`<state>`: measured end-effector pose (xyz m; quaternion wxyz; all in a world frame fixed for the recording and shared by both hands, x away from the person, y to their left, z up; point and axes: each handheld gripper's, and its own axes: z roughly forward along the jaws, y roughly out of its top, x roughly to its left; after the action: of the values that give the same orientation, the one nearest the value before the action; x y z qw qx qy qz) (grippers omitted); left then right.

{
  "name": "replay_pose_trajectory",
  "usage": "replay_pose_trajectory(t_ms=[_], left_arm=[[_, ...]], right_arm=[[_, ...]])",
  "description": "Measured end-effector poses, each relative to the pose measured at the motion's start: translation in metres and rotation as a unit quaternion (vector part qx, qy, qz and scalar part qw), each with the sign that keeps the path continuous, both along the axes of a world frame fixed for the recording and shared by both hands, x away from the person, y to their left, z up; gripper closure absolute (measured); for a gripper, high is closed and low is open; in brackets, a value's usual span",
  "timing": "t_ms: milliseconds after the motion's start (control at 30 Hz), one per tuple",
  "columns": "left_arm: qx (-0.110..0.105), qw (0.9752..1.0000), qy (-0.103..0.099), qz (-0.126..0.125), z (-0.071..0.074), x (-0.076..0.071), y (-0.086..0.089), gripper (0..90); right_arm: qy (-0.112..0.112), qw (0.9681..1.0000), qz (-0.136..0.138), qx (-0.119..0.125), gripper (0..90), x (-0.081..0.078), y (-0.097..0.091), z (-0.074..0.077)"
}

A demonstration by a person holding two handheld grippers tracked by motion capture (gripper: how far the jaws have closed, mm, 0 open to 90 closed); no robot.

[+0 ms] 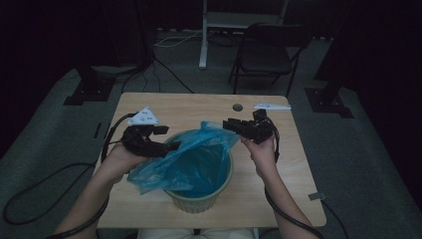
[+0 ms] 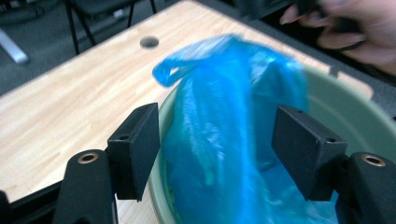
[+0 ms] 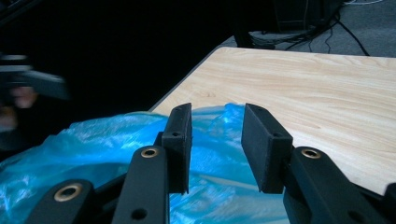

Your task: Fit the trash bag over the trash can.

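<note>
A pale green bucket [image 1: 199,199] stands near the front middle of the wooden table [image 1: 189,107]. A blue plastic bag [image 1: 194,159] lines it and spills over the rim on the left. My left gripper [image 1: 168,141] hovers at the bucket's left rim. In the left gripper view it [image 2: 217,126] is open, and a raised fold of the bag [image 2: 224,93] stands between the jaws without the pads touching it. My right gripper [image 1: 228,124] is at the bag's far right corner. In the right gripper view it [image 3: 217,112] is open above the bag [image 3: 102,135].
A round hole [image 1: 238,107] and a small white piece [image 1: 272,106] lie near the table's far edge. Behind the table are a dark folding chair [image 1: 268,50] and a white stand post [image 1: 204,35]. Cables run over the grey floor [image 1: 164,69].
</note>
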<state>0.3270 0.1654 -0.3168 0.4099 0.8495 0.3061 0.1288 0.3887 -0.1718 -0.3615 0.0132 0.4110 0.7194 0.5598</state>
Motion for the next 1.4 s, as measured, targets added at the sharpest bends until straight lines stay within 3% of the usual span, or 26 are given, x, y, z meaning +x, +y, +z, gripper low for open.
replay_pose_trajectory(t_ms=[67, 100, 167, 367, 500, 800, 967, 1133, 1267, 1400], left_arm=[[0.011, 0.9999, 0.002, -0.003, -0.007, 0.005, -0.004, 37.3], [0.012, 0.9999, 0.004, -0.007, -0.009, 0.006, -0.005, 44.0], [0.022, 0.9997, 0.005, -0.010, -0.012, 0.008, -0.008, 48.3], [0.046, 0.9986, 0.007, -0.026, -0.020, 0.013, -0.012, 72.6], [0.036, 0.9990, 0.007, -0.025, -0.021, 0.016, -0.011, 89.9], [-0.004, 0.9999, -0.007, -0.015, -0.004, 0.018, -0.012, 90.0], [-0.022, 0.9994, -0.021, -0.013, 0.005, 0.016, -0.018, 90.0], [-0.035, 0.9988, -0.032, -0.016, 0.012, 0.011, -0.024, 90.0], [-0.053, 0.9977, -0.025, -0.035, 0.016, 0.006, -0.029, 90.0], [-0.059, 0.9963, -0.023, -0.058, 0.017, 0.000, -0.036, 90.0]], right_arm=[[0.000, 1.0000, 0.001, -0.001, 62.8, -0.001, -0.001, -0.002], [0.004, 1.0000, 0.002, 0.000, 62.8, -0.002, -0.001, -0.003], [0.004, 1.0000, 0.002, 0.000, 62.8, -0.003, -0.003, -0.006], [0.014, 0.9999, -0.001, 0.005, 62.9, -0.004, -0.008, -0.013], [0.015, 0.9999, -0.001, 0.005, 62.9, -0.005, -0.009, -0.015], [0.000, 0.9997, 0.021, 0.016, 62.5, -0.017, -0.004, -0.003], [-0.013, 0.9979, 0.060, 0.023, 61.1, -0.034, 0.010, 0.006], [-0.008, 0.9943, 0.103, 0.027, 58.2, -0.048, 0.024, 0.004], [0.001, 0.9912, 0.130, 0.025, 53.5, -0.051, 0.035, 0.002], [0.006, 0.9912, 0.128, 0.033, 50.6, -0.044, 0.043, 0.004]])
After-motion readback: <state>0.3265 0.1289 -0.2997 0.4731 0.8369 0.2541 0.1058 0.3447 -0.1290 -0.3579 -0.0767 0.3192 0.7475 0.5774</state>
